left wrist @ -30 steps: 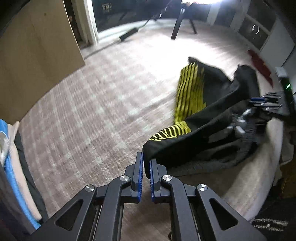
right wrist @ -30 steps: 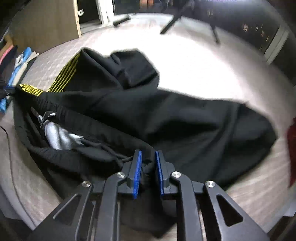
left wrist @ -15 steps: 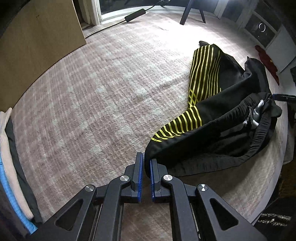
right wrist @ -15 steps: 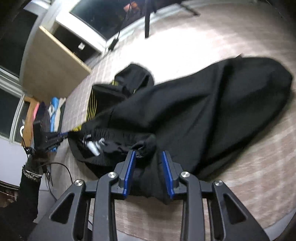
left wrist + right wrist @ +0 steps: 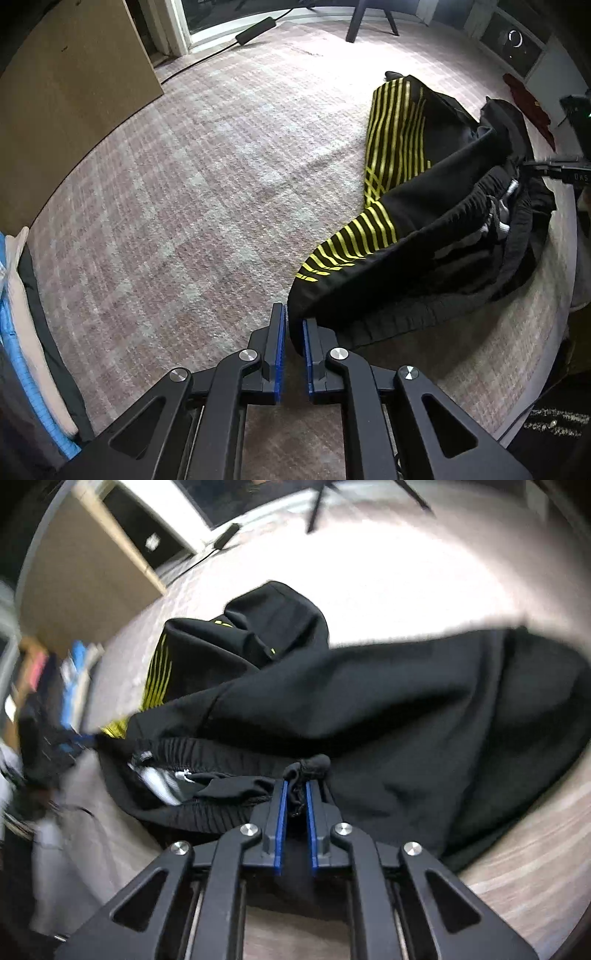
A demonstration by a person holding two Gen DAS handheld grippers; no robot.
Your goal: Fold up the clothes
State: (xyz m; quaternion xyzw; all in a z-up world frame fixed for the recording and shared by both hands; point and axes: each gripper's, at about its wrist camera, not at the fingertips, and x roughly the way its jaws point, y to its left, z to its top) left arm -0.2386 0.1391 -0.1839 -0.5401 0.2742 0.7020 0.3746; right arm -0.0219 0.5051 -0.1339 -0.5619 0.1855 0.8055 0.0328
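Observation:
Black track pants (image 5: 436, 221) with yellow stripes lie crumpled on the pale checked carpet (image 5: 192, 177). In the left wrist view my left gripper (image 5: 293, 314) is shut on the near hem of the waistband. The elastic waistband runs from there to the far right, where my right gripper (image 5: 550, 168) shows as a dark shape. In the blurred right wrist view the pants (image 5: 424, 709) spread wide. My right gripper (image 5: 295, 784) has its jaws closing, with a bunched knot of black waistband cloth pressed between the blue pads (image 5: 280, 812).
A stack of folded clothes (image 5: 22, 314) lies at the left edge. A brown cabinet panel (image 5: 74, 92) stands behind it. A tripod leg (image 5: 354, 22) and a power brick (image 5: 255, 27) with its cable are at the back. A red cloth (image 5: 528, 103) lies far right.
My right gripper's jaws widened half a second ago and have come together again on the waistband. The striped leg now lies flatter and longer. My left gripper kept its pinch.

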